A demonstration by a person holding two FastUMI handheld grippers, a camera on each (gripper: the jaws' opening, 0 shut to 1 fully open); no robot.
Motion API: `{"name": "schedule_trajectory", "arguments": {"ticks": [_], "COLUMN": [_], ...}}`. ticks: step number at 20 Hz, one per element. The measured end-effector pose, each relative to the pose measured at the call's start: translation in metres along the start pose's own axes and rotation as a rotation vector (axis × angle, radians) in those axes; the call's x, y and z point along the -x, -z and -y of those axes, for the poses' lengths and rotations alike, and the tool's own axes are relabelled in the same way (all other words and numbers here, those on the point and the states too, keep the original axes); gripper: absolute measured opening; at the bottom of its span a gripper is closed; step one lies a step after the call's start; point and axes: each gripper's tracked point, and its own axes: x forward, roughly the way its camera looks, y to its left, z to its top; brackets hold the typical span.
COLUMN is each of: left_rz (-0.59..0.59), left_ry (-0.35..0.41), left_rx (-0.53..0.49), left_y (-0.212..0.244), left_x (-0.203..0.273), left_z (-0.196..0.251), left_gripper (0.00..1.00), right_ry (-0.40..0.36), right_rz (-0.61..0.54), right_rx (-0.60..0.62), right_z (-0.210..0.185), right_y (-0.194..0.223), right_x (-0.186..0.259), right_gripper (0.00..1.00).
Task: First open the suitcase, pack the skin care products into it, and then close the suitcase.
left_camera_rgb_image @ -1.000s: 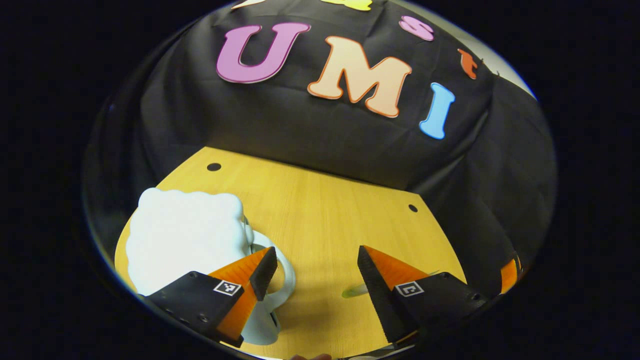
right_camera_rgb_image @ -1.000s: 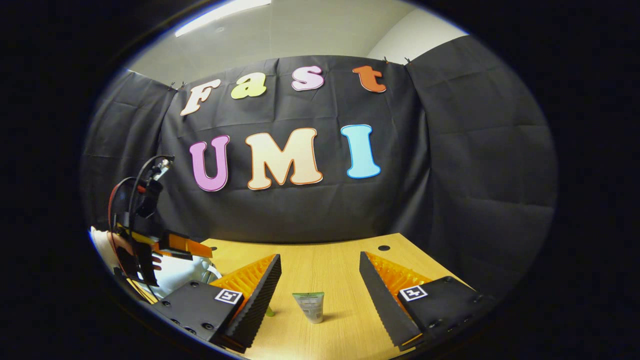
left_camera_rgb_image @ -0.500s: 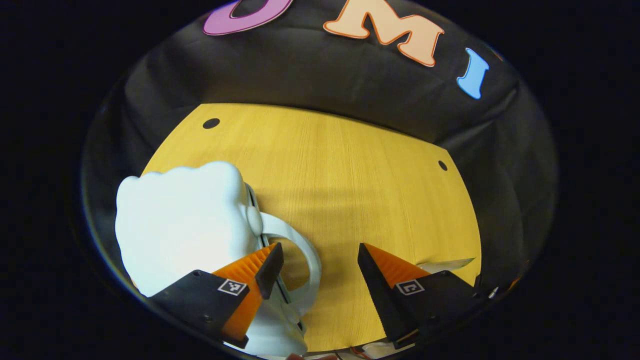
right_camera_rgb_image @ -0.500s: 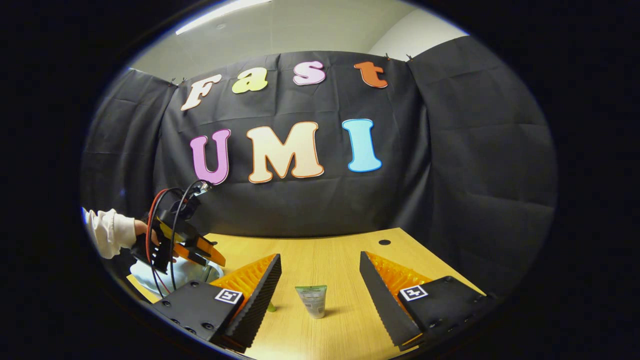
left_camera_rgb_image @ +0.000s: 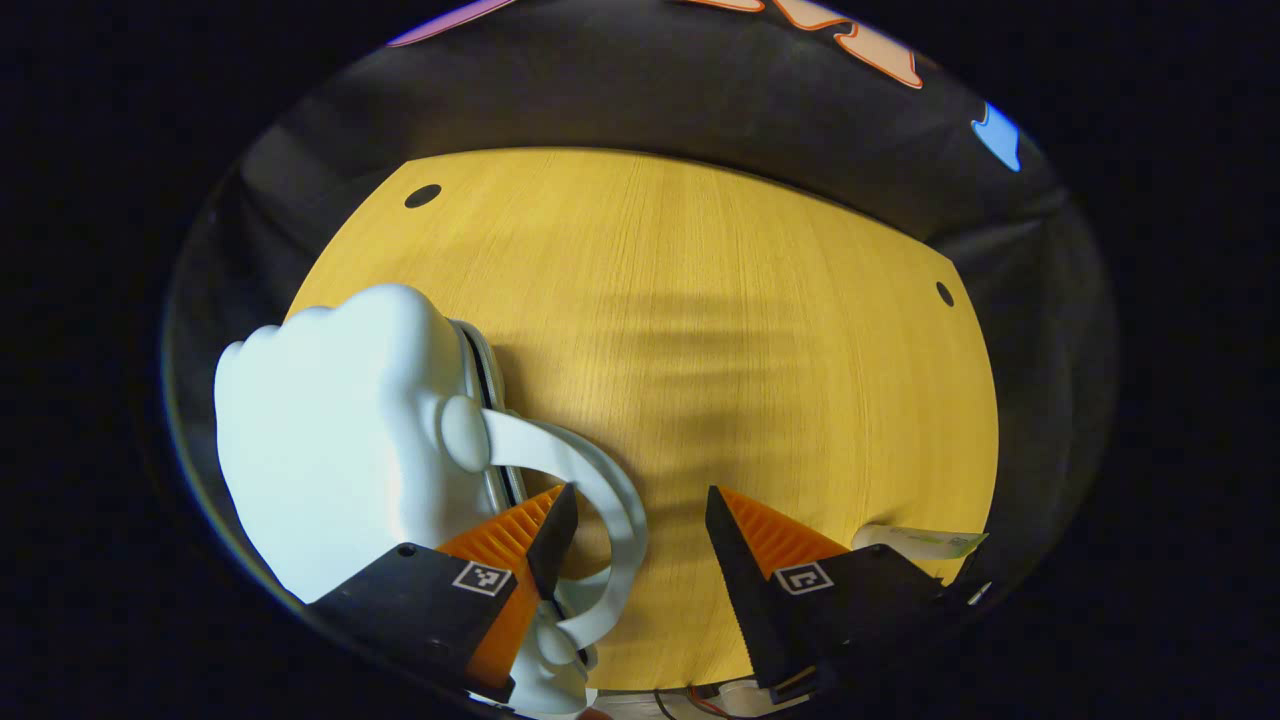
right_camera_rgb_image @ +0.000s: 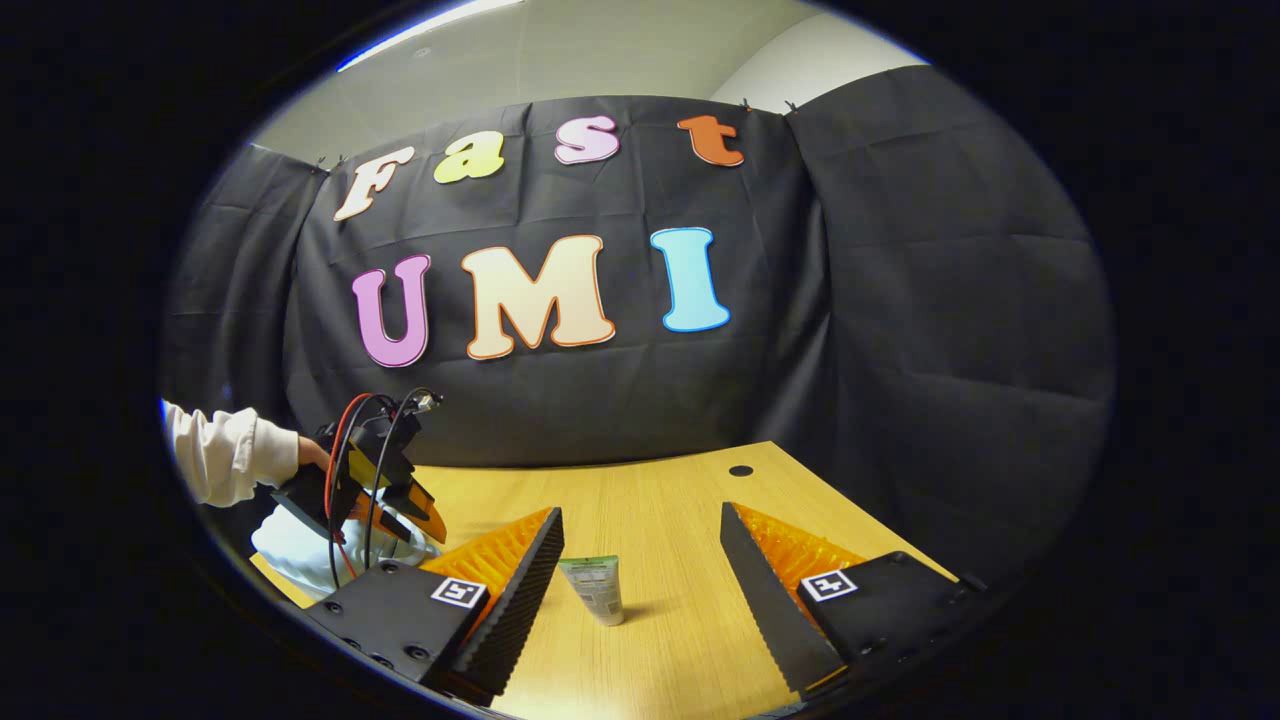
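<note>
A small white cloud-shaped suitcase (left_camera_rgb_image: 340, 440) lies closed on the wooden table (left_camera_rgb_image: 720, 330), its curved white handle (left_camera_rgb_image: 590, 500) arching out to the right. My left gripper (left_camera_rgb_image: 632, 520) hovers open just above that handle, the left finger beside the case's seam. A pale green skin care tube (left_camera_rgb_image: 915, 542) peeks out behind the right finger. In the right gripper view the same tube (right_camera_rgb_image: 592, 590) stands upright on the table, ahead of my open right gripper (right_camera_rgb_image: 640, 560). The left gripper (right_camera_rgb_image: 385, 490), held by a hand in a white sleeve (right_camera_rgb_image: 225, 455), hangs over the suitcase (right_camera_rgb_image: 300, 550) at far left.
Black cloth walls close off the table at the back and right. Two small dark holes (left_camera_rgb_image: 422, 196) (left_camera_rgb_image: 944, 293) mark the tabletop's far corners. Red and black cables loop off the left gripper in the right gripper view.
The left gripper has tilted down and moved forward over the suitcase handle, which now lies between its fingers. The right gripper has shifted slightly right, so the tube sits nearer its left finger.
</note>
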Motion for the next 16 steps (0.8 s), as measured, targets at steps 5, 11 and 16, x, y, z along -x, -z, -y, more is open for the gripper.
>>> {"name": "schedule_trajectory", "arguments": {"ticks": [5, 11, 16], "left_rz": [-0.082, -0.168, -0.164], "left_ry": [-0.015, 0.0, 0.03], "left_rx": [0.058, 0.088, 0.095], "left_y": [0.014, 0.029, 0.03], "left_x": [-0.012, -0.029, -0.032], "left_z": [0.001, -0.008, -0.009], "left_gripper": [0.72, 0.37, 0.06], "right_ry": [0.009, 0.008, 0.003], "right_rz": [-0.013, -0.026, -0.041], "right_rx": [-0.022, -0.003, -0.002], "right_z": [0.006, 0.011, 0.01], "right_y": [0.001, 0.005, 0.009], "right_x": [-0.002, -0.004, -0.007], "right_gripper": [0.98, 0.98, 0.98]}}
